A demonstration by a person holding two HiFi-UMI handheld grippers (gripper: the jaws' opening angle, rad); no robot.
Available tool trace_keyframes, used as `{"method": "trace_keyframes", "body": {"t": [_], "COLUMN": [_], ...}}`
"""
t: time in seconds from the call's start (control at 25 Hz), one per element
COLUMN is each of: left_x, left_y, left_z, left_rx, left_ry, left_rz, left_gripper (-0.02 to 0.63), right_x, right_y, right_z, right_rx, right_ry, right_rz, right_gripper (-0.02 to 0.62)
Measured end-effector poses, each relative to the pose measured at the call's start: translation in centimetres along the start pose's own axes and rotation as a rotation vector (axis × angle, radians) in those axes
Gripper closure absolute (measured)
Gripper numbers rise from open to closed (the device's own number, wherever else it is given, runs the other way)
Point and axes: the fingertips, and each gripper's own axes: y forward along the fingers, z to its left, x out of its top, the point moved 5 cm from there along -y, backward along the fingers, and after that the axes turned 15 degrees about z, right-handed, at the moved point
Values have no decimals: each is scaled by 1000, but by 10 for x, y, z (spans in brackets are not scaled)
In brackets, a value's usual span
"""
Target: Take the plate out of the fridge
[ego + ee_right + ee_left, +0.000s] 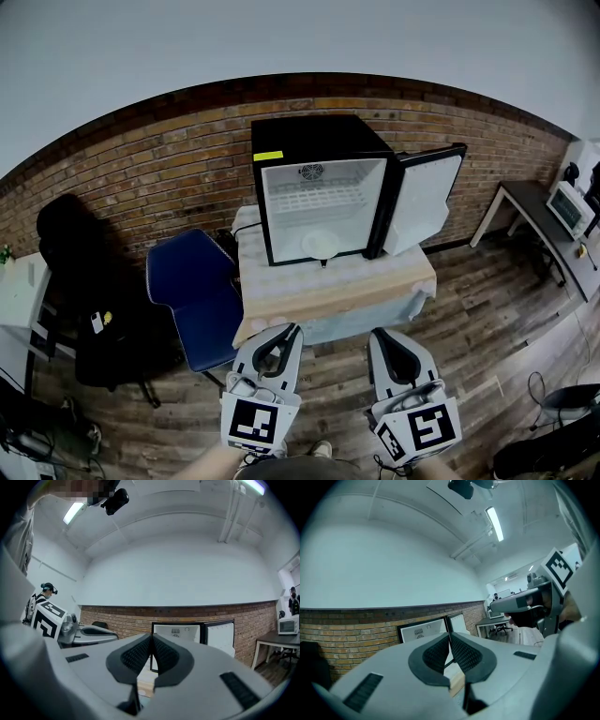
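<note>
A small black fridge (319, 187) stands on a cloth-covered table (328, 286) with its door (427, 202) swung open to the right. A white plate (320, 245) lies on the fridge floor, under a wire shelf. My left gripper (280, 336) and right gripper (387, 339) are held low in front of the table, well short of the fridge, both shut and empty. In the left gripper view the pads (461, 653) meet, with the fridge (423, 631) beyond. The right gripper view also shows closed pads (140, 654) and the open fridge (178, 632) ahead.
A blue chair (197, 295) stands left of the table, a black chair (84, 281) further left. A desk with a microwave (567, 208) is at the right. A brick wall runs behind. Other people (44, 597) stand in the room.
</note>
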Motion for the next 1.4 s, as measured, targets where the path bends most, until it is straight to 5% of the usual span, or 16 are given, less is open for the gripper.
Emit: {"method": "trace_keyframes", "body": {"t": [0.68, 1.4], "left_x": [5, -2], "left_y": [18, 77], "left_z": [-25, -4], "left_rx": [68, 27], "left_ry": [9, -3], "left_rz": [25, 34], "left_gripper": [578, 578], "right_x": [-24, -23], "right_y": [-11, 53], "right_z": [-43, -69], "right_rx": [45, 47], "right_ry": [11, 3], "right_rz": [15, 32], "right_gripper": [563, 563]}}
